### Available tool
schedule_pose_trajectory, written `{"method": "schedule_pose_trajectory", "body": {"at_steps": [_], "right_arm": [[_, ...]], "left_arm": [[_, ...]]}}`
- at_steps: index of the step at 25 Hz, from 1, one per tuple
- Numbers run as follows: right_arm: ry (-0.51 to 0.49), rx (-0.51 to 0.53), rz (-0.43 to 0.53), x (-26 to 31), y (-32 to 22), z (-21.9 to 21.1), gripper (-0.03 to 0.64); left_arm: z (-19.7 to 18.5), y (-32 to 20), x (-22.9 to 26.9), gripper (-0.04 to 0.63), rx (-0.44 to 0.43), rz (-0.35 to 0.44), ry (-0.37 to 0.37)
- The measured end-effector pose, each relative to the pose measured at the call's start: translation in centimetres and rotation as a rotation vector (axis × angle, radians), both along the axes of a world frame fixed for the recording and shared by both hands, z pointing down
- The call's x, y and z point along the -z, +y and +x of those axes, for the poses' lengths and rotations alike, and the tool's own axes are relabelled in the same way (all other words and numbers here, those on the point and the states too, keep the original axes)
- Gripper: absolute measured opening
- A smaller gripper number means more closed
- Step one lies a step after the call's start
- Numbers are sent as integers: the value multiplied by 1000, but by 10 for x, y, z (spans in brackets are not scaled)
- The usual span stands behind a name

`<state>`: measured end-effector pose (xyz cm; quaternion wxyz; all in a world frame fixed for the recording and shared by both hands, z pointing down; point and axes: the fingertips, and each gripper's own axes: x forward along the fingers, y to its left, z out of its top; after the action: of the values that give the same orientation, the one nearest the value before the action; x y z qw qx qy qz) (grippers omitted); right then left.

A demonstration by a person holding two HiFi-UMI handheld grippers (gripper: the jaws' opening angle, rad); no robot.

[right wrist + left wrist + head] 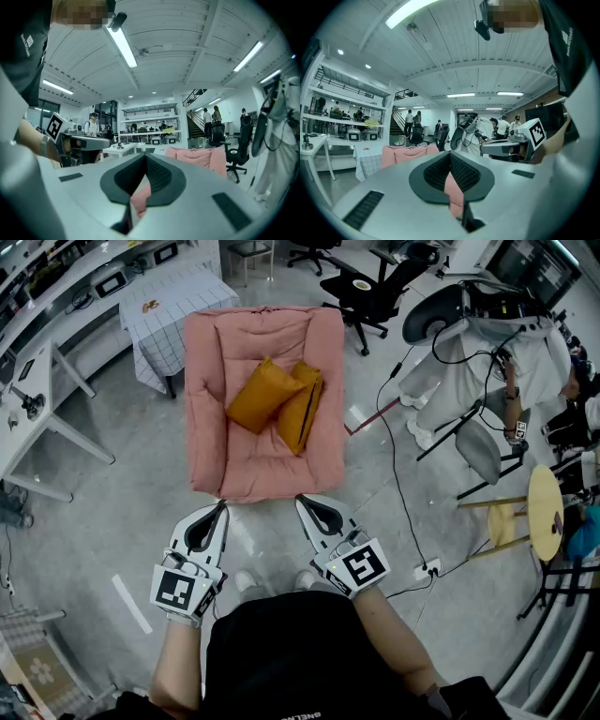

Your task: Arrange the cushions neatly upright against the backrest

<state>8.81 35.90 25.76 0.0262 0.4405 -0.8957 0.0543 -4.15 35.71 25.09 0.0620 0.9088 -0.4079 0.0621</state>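
Both tools shut w/ nothing in them. Left tool & right tool hang side by side just off the near edge of the pink armchair, pointing at it.

The two orange ones sit mid-seat, a bit right of centre, apart from the backrest at the far end. Left cushion lies slumped, and right cushion is tipped on edge, touching it.

To do this well, imo:
- Open jaws wide before reaching in; soft stuffing needs a deep bite, not a pinch of fabric.
- One cushion per tool, gripped near a top edge.
- Prob lift the right one first, since it leans on the other.
- Set each bottom edge into the crease btw seat & backrest, then tilt back.
- Side by side, no overlap.

Shallow grip = it'll likely swing & flop.
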Motion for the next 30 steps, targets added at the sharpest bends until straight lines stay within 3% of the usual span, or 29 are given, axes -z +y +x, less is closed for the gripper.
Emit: {"method": "schedule_pose_trajectory", "body": {"at_steps": [14,20,25,30], "right_arm": [[35,-44,-24,-12,-15,-47,2],[20,-94,-35,-18,-32,-73,2],[60,-111,-50,-26,-39,-95,2],[69,-126,-74,-37,-51,-92,2]], "left_arm": [[-38,-9,-11,11,-70,-9,-12],[-78,-19,-20,11,-75,-20,-29],[-107,-29,-29,11,-78,-32,0],[-111,-39,-41,11,-77,-46,-4]]}}
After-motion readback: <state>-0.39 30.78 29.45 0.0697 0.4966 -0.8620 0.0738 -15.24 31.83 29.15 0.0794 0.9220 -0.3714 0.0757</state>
